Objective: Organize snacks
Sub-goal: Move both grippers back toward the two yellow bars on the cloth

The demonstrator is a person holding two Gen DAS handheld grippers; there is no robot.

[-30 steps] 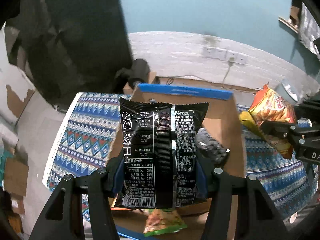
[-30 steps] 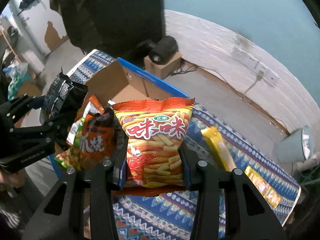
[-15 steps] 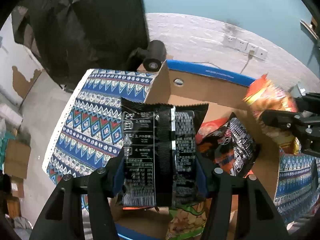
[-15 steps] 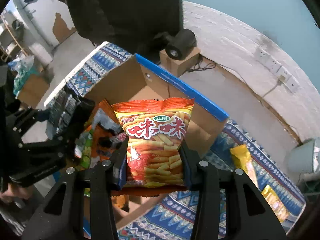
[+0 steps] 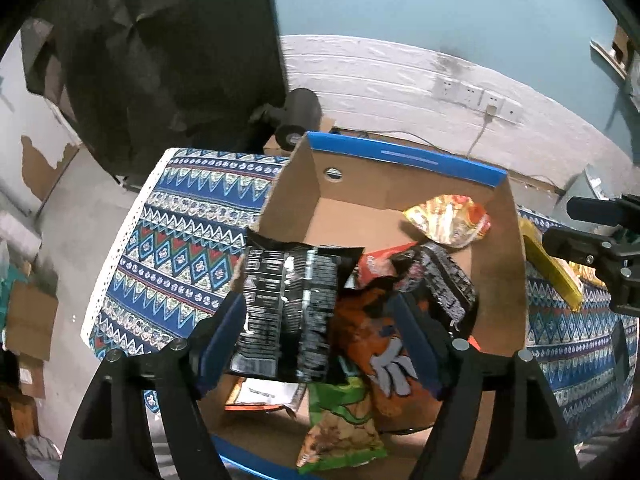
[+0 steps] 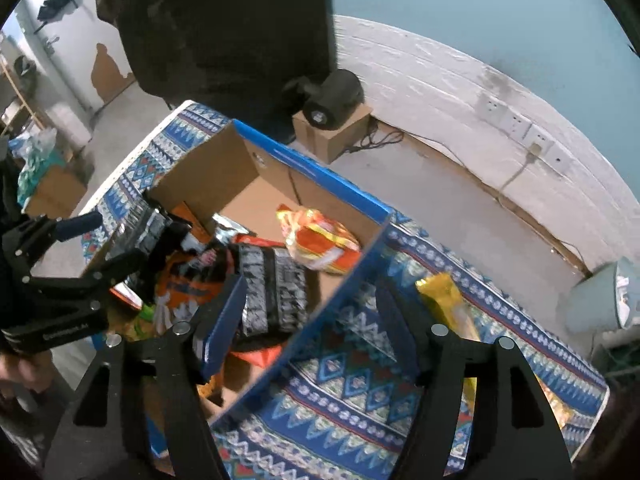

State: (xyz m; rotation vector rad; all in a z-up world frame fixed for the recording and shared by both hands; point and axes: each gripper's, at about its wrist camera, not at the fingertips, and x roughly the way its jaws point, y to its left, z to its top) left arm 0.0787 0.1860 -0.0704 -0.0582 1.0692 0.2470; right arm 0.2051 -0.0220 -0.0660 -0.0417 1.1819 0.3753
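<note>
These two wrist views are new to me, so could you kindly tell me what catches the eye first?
The open cardboard box on the patterned blue cloth stands out, heaped with bright snack bags. An orange bag lies alone near its far wall. Nearest the left camera, a black bag hangs between the spread fingers of the left gripper, while the right gripper is open and holds nothing.

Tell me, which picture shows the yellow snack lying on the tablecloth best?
The right wrist view: the yellow snack lies near the middle, between the open fingers of the right gripper, beside the cardboard box. In the left wrist view it is a thin strip by the edge.
</note>
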